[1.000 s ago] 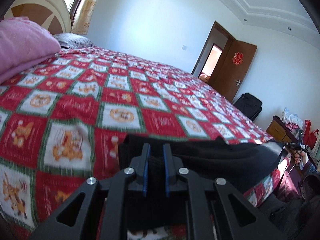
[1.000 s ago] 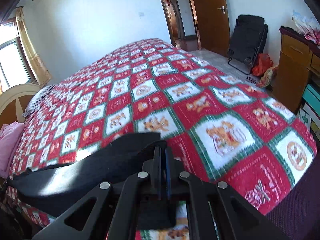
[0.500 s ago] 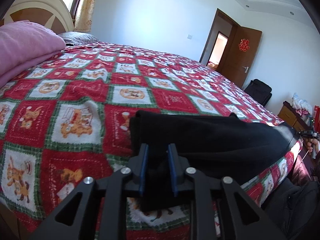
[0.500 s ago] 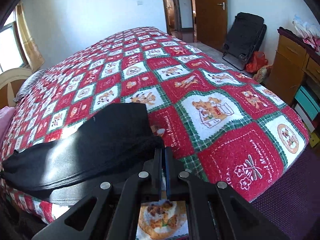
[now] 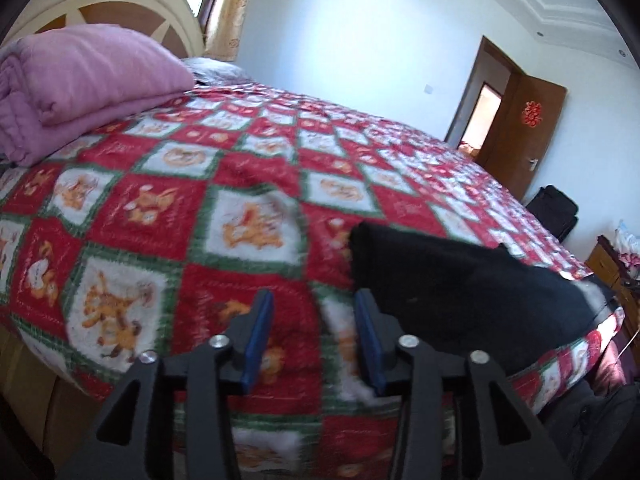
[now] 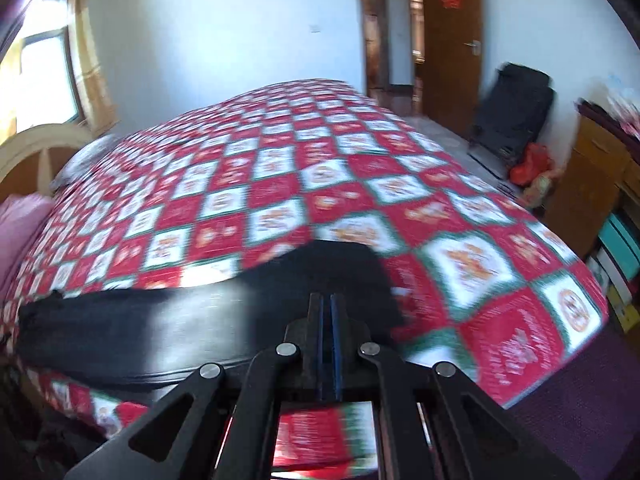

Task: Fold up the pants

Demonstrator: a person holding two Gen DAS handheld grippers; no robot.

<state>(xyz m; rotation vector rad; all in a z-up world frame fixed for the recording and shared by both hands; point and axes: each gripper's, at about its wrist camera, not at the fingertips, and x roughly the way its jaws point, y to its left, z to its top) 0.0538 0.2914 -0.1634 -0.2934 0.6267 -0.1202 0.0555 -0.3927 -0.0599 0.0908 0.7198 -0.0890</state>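
Note:
The black pants (image 5: 460, 288) lie stretched along the near edge of the red patterned bedspread (image 5: 248, 184). My left gripper (image 5: 314, 320) is open and empty, just left of the pants' end, with its right finger beside the cloth. In the right wrist view the pants (image 6: 224, 316) run left from my right gripper (image 6: 326, 312), whose blue pads are pressed together. Whether cloth is pinched between them is hidden by blur.
A folded pink quilt (image 5: 80, 80) lies at the headboard end. A wooden door (image 6: 448, 36), a black bag (image 6: 512, 108) and a wooden cabinet (image 6: 592, 184) stand beyond the bed's foot. The bed edge drops off right under both grippers.
My left gripper has opened, let go of the pants' end and shifted left. The pants now lie flat on the bed. The right gripper has pulled back a little and stays shut.

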